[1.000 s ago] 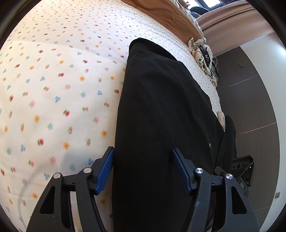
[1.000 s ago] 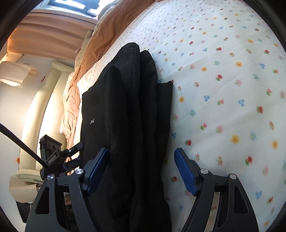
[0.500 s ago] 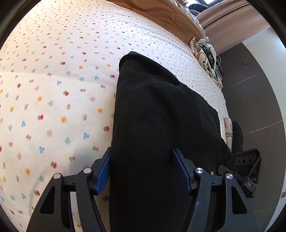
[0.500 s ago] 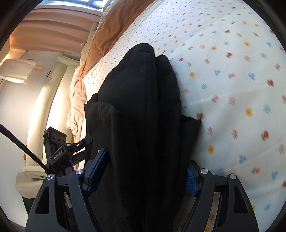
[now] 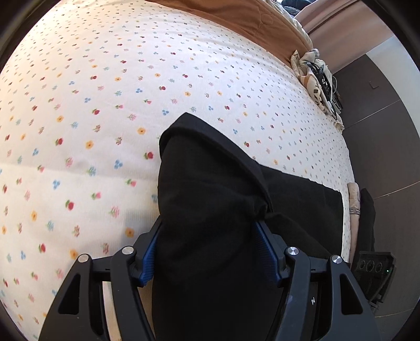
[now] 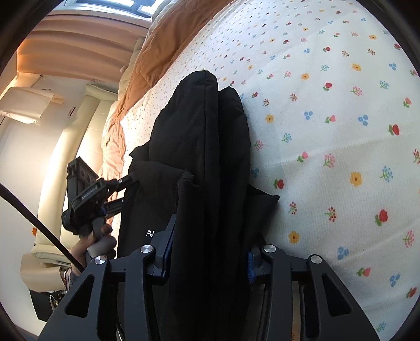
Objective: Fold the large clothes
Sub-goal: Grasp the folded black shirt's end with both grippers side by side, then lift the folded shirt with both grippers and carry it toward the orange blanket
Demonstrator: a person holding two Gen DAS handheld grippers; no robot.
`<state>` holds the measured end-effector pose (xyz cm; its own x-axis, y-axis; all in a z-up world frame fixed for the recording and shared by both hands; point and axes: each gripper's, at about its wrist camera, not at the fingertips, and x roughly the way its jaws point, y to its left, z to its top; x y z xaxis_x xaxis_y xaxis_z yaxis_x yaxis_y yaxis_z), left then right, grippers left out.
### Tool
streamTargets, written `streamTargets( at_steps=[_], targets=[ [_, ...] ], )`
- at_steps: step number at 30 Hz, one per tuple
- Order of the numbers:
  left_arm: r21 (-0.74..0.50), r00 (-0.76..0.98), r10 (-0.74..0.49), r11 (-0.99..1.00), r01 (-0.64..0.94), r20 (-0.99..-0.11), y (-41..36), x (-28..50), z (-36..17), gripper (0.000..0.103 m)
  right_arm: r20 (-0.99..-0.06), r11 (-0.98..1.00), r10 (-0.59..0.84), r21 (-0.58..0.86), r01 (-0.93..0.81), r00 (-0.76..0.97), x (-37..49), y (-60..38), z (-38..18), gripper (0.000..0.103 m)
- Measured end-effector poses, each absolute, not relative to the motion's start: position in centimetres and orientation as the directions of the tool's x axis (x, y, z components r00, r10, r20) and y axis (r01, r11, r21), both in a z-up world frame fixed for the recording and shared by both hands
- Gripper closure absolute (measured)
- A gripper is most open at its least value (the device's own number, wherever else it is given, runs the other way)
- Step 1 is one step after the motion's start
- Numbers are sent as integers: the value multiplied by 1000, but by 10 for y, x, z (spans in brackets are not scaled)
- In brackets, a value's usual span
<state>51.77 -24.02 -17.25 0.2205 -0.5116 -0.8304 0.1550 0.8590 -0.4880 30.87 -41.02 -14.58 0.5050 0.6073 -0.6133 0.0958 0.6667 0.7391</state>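
Both grippers are clamping the black garment [image 5: 210, 209]: my left gripper [image 5: 208, 251] is pinching a thick bunch of the dark fabric between its blue pads [image 5: 148, 258], and the cloth is filling the whole gap between the fingers. From the left wrist view the garment is rising up in a rounded fold above the jaws, with another part of it lying flat on the floral bedsheet [image 5: 92, 105] off to the right, close to the bed's edge. An orange blanket [image 5: 236, 15] is lying at the far end of the bed, and a patterned heap of cloth [image 5: 317, 78] is sitting near the bed's right edge.

My right gripper [image 6: 207, 258] is likewise closing on several stacked layers of the black garment [image 6: 199, 136], its fingers pressing in from both sides. In the right wrist view the folded layers are standing up in long ridges over the floral bedsheet [image 6: 341, 131], and a small white logo is showing on the fabric near the left finger. My left gripper [image 6: 86, 199] is appearing at the left of that view, gripped by my hand [image 6: 97, 244], touching the same garment's edge
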Motion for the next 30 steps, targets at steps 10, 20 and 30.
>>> streamTargets(
  at_steps=[10, 20, 30],
  targets=[
    [-593, 170, -609, 793, 138, -775, -205, 484, -175, 36, -620, 687, 591, 722, 80, 516, 312, -405, -139, 72],
    [-599, 206, -628, 778, 189, -750, -208, 463, -135, 65, -569, 692, 591, 722, 5, 572, 294, -394, -104, 90],
    [-650, 299, -701, 713, 262, -647, -178, 429, -58, 68, -524, 725, 572, 683, -90, 630, 261, -366, -39, 90]
  ],
)
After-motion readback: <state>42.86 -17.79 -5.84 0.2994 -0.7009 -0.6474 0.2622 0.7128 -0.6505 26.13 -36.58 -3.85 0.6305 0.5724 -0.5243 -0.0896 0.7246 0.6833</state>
